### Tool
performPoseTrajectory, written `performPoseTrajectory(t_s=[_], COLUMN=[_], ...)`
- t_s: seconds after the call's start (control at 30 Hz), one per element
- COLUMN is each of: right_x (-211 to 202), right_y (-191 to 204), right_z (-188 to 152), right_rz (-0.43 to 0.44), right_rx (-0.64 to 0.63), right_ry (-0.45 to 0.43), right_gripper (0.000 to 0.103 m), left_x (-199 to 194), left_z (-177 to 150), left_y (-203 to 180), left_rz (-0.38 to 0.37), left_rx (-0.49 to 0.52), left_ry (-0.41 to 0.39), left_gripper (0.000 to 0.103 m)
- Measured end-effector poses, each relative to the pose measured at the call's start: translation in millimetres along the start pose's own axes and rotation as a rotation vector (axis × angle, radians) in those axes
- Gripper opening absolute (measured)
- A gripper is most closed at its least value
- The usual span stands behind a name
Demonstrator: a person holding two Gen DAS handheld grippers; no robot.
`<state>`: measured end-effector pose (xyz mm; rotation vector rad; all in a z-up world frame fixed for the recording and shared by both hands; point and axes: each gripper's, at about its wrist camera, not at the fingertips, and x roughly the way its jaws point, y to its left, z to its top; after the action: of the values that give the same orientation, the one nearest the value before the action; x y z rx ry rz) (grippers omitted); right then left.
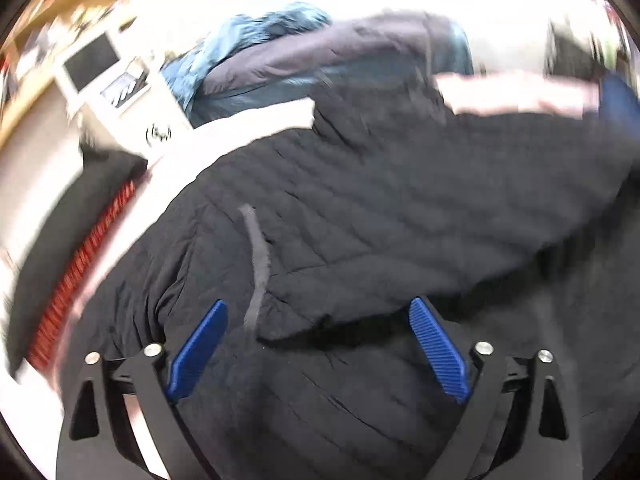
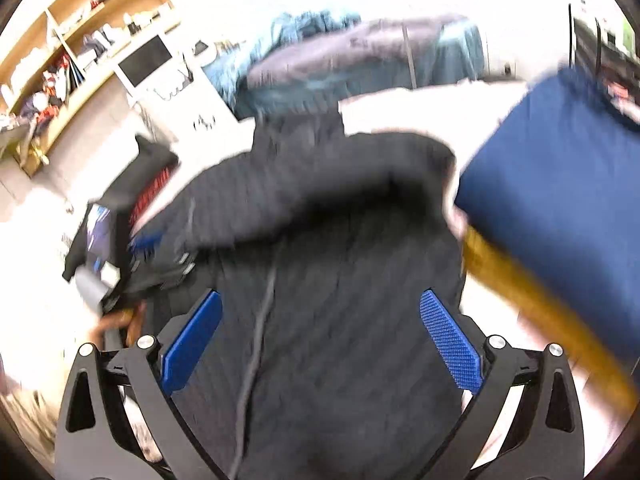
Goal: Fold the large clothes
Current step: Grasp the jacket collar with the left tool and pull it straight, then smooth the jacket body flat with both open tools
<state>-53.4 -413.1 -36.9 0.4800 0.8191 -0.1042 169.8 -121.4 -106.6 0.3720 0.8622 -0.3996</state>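
Note:
A large black quilted jacket (image 1: 380,220) lies spread on a white table (image 1: 256,124), with a grey zipper strip (image 1: 258,264) running down it. One part is folded across the body. My left gripper (image 1: 318,320) is open just above the jacket, blue pads wide apart, nothing between them. In the right wrist view the same jacket (image 2: 340,280) fills the middle. My right gripper (image 2: 320,320) is open over it and holds nothing. Both views are motion-blurred.
A pile of blue and dark clothes (image 1: 280,52) lies at the table's far side. A black and red garment (image 1: 80,240) hangs at the left edge. A blue cushioned bench with a wooden frame (image 2: 560,200) stands at the right. Shelves (image 2: 80,20) and a white machine (image 2: 160,68) stand behind.

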Motion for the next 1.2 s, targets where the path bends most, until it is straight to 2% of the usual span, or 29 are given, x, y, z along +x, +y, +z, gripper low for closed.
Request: performPoseTrajectory(t_s=[0.13,0.2,0.23,0.3,0.33,0.37,0.4,0.43,0.47,0.5,0.53,0.57,0.6,1.03,1.2], right_x=[7.3,28.3,40.6,84.3,101.4,128.3,154.1,170.2,194.7,203.6,200.1,198.5,197.6,201.3,178.7], right_y=[9.3,20.4,23.9,28.7,28.6,26.0,17.8,8.5,-9.2,-19.7,-18.2,-12.3,-10.2,0.9,9.5], right_z=[54.2,77.4,83.4,85.4,80.4,70.2,55.7,43.3,21.7,6.1,-3.7,-11.8,-13.1,-16.4,-11.9], right_rz=[0.006,0.010,0.016,-0.054,-0.086,-0.157,-0.230,-0.266,-0.276,-0.253,-0.250,-0.271,-0.284,-0.354,-0.371], right_rx=[-0.034,-0.054,-0.072,-0.098,-0.106,-0.128,-0.135,-0.124,-0.085,-0.073,-0.125,-0.177,-0.167,-0.154,-0.053], right_ry=[-0.067,-0.075,-0.061,0.024,0.062,0.117,0.171,0.217,0.298,0.290,0.208,0.167,0.157,0.151,0.182], right_gripper=[0.098,0.098,0.098,0.098,0.098,0.098,0.098,0.098,0.098,0.099,0.098,0.098,0.098,0.099,0.098], left_x=[-24.5,-27.7,-23.2,-5.1,14.1,28.9,46.2,70.1,92.4,100.4,105.1,103.4,102.4,110.0,77.2], left_z=[15.3,22.6,28.8,37.0,37.8,37.3,33.5,26.5,15.9,8.6,0.8,-3.1,-4.7,1.1,-5.6], left_y=[22.9,21.5,20.8,13.0,5.7,1.5,-2.9,-8.1,-10.5,-10.2,-10.1,-11.4,-12.8,-20.3,-11.7], left_rz=[-0.063,-0.079,-0.088,-0.120,-0.134,-0.142,-0.140,-0.130,-0.156,-0.171,-0.182,-0.178,-0.171,-0.144,-0.129], left_rx=[-0.137,-0.156,-0.159,-0.138,-0.117,-0.107,-0.102,-0.103,-0.122,-0.138,-0.152,-0.146,-0.138,-0.150,-0.235], left_ry=[-0.062,-0.074,-0.069,-0.037,0.001,0.042,0.098,0.184,0.260,0.276,0.241,0.202,0.188,0.188,0.163], left_gripper=[0.094,0.094,0.095,0.097,0.097,0.097,0.097,0.097,0.098,0.098,0.098,0.098,0.098,0.098,0.097])
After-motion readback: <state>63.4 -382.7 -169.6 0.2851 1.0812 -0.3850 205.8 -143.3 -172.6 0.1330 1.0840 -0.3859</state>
